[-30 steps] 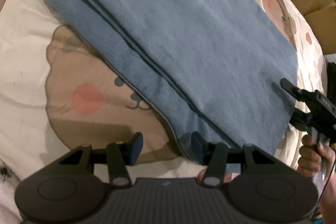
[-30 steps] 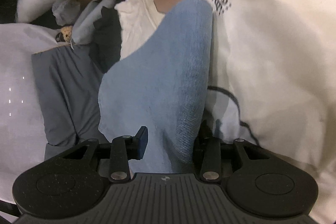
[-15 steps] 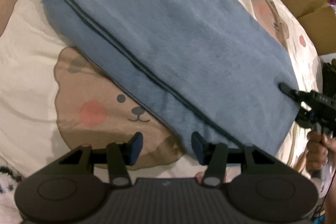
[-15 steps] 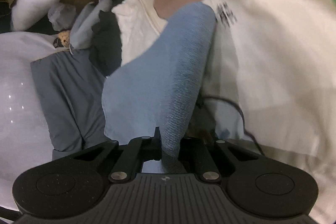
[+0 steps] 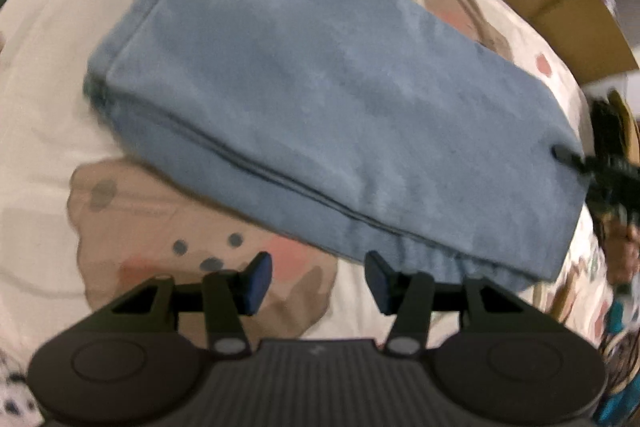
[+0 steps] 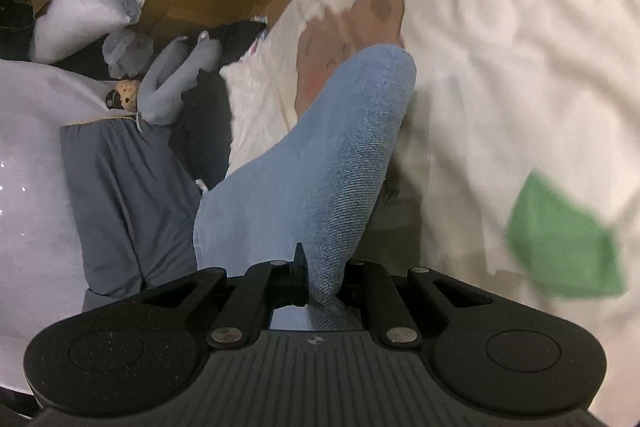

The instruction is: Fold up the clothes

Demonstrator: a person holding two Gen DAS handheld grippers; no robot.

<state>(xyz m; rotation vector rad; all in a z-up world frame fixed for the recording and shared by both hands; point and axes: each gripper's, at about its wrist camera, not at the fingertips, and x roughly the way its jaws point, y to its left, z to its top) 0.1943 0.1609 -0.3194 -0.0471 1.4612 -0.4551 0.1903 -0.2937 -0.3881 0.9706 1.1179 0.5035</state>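
Left wrist: folded blue cloth (image 5: pixel 320 107) on bear-print bedsheet (image 5: pixel 48 131), long axis upper-left to lower-right; left gripper (image 5: pixel 316 277) wide, empty, at the hemmed near edge. Right wrist: right gripper (image 6: pixel 320 267) clamped on the cloth's raised corner; bare sheet to its right.

Left wrist view above blue cloth (image 5: pixel 320 99); right wrist view close (same cloth).

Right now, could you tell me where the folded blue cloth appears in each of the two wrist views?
Left wrist: the blue cloth fills the centre, lying folded on the bear-print sheet, ahead of the open left tool.
Right wrist: the cloth rises from bottom centre, pinched in the right tool.
Shared landmark: the bear-print sheet.
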